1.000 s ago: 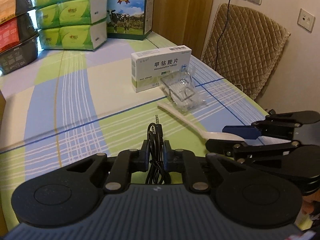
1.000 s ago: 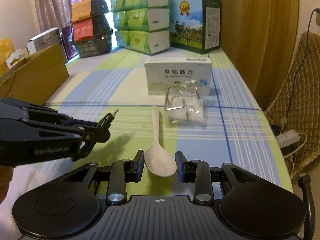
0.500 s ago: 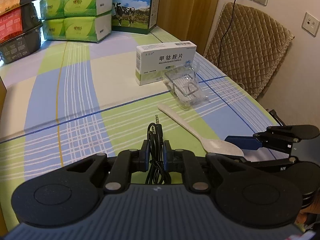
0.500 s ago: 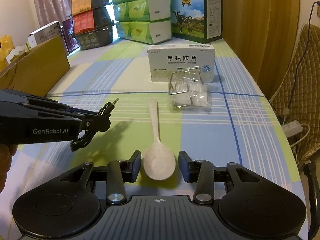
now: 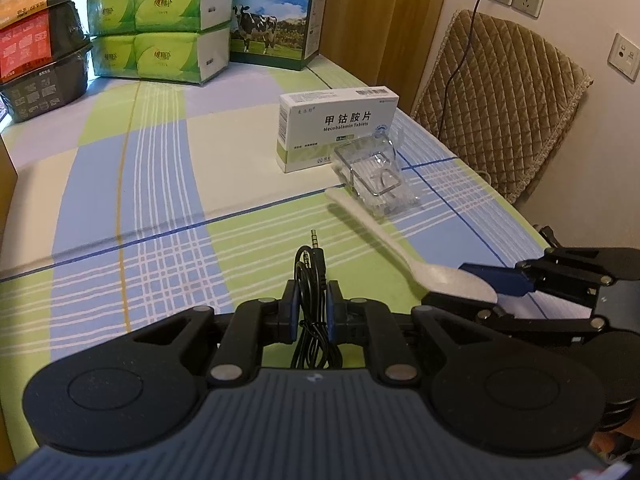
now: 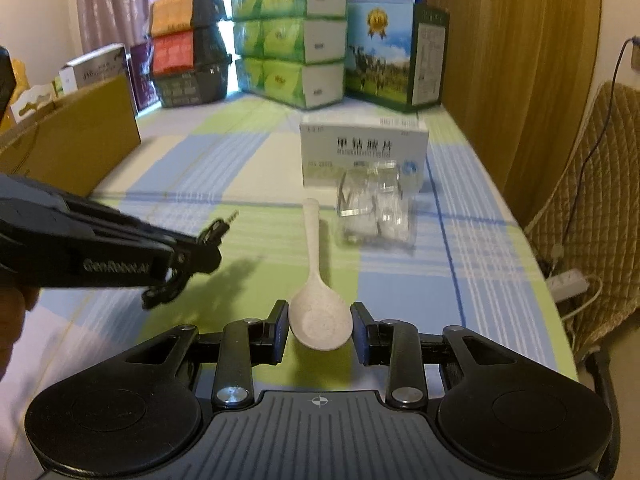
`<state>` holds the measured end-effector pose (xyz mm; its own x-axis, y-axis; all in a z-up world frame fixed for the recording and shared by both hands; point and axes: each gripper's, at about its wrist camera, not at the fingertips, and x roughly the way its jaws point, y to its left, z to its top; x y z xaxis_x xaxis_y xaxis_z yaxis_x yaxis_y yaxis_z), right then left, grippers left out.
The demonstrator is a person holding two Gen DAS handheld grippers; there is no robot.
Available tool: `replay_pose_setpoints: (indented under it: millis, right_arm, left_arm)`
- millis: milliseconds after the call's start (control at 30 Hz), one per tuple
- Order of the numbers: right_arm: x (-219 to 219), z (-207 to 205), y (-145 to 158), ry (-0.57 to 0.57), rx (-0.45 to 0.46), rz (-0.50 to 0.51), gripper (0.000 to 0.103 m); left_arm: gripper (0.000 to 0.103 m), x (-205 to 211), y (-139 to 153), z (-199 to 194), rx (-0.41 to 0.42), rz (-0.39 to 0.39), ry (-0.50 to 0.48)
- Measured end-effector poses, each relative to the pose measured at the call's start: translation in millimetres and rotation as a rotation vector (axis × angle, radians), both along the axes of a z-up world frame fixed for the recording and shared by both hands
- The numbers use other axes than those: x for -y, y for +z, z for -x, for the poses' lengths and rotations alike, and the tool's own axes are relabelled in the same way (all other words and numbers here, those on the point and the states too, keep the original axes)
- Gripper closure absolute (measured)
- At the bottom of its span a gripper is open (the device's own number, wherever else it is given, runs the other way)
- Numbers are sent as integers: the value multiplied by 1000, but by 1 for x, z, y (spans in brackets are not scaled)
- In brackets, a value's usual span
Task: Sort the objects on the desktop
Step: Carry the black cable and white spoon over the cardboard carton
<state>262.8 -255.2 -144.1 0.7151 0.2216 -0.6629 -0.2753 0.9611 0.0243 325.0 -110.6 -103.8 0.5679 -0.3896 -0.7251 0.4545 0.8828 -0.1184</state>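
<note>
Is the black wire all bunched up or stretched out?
Bunched up. The black wire is coiled into loops, pinched between the left gripper fingers, with its plug sticking out in front.

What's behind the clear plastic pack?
The white medicine box stands directly behind the clear plastic pack, apparently touching. The pack covers the box's lower right corner; contact there can't be confirmed.

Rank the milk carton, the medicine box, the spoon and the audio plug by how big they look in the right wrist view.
1. milk carton
2. medicine box, though blurred
3. spoon, enlarged by nearness to the camera
4. audio plug
</note>
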Motion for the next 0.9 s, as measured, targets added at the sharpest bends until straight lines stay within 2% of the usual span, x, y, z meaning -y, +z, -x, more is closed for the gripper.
replay_pose_setpoints:
  millis: [233,433,667,900]
  right_arm:
    - [-7,8,21,-12,60,-37,73]
    - [-8,38,30,-65,75,-58,73]
    - [-11,80,45,-129,68,-100,73]
    - [-25,118,83,-122,108,-121,73]
  left_arm:
    - [93,-4,15,9,31,19,22]
    - [93,-14,35,26,58,46,58]
    - [93,-26,68,64,101,79,75]
    - [93,-54,105,103,133,93,121]
